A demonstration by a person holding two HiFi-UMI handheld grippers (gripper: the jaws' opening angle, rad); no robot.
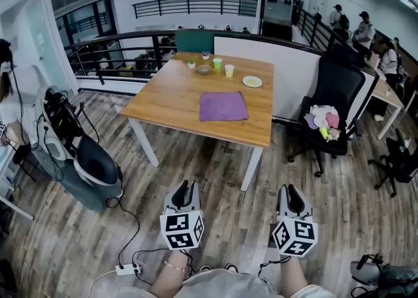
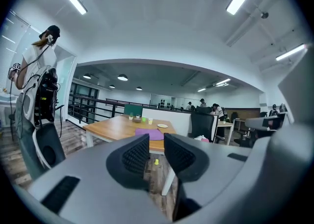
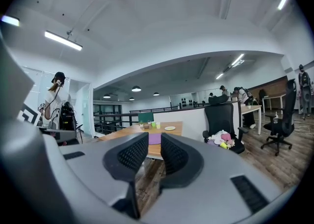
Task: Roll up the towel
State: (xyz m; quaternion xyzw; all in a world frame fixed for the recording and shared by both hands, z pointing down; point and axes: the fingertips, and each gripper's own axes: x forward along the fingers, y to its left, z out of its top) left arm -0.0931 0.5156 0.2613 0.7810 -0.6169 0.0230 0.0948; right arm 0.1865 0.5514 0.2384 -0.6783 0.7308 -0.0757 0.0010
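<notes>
We have bare floor (image 1: 209, 179) between us and the table (image 1: 166, 97) — nothing stands in that stretch but the table's white legs (image 1: 251, 167). The tabletop's near half is free on both sides of the towel (image 1: 223, 106); cups (image 1: 229, 70), a bowl (image 1: 204, 70) and a plate (image 1: 252, 82) crowd only the far edge. Right of the table, a chair (image 1: 330, 104) heaped with soft things narrows that side. On the left stands a grey seat (image 1: 98, 166), and its cable (image 1: 138, 228) trails to a power strip (image 1: 126, 268) near the left gripper (image 1: 185, 189). A white partition (image 1: 297, 74) closes off the back.
</notes>
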